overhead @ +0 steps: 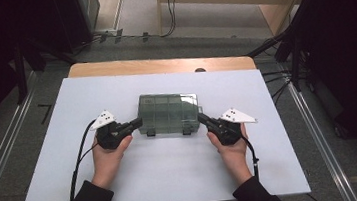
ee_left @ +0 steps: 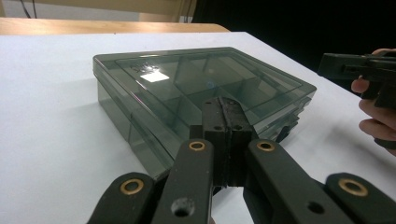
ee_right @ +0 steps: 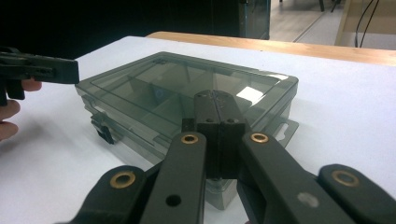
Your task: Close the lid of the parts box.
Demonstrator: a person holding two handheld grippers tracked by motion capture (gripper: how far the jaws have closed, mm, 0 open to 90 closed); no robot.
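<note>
High view: cam overhead, looking fwd and down at whole white table point(overhead: 174, 176). Left gripper view: low, close, aimed across smoky compartment box point(ee_left: 187, 88) from its left end. Right gripper view: same, from opposite end. All three share box; each gripper cam catches other gripper.

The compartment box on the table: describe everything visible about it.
The compartment box is a flat rectangular case of smoky, see-through grey plastic, with inner dividers showing through its lid. The lid is shut, with two dark latches along the front edge nearest the person. It lies flat near the middle of the white table. The left hand-held gripper and right hand-held gripper, both with jaws closed, meet its left and right ends; actual contact can't be confirmed.
</note>
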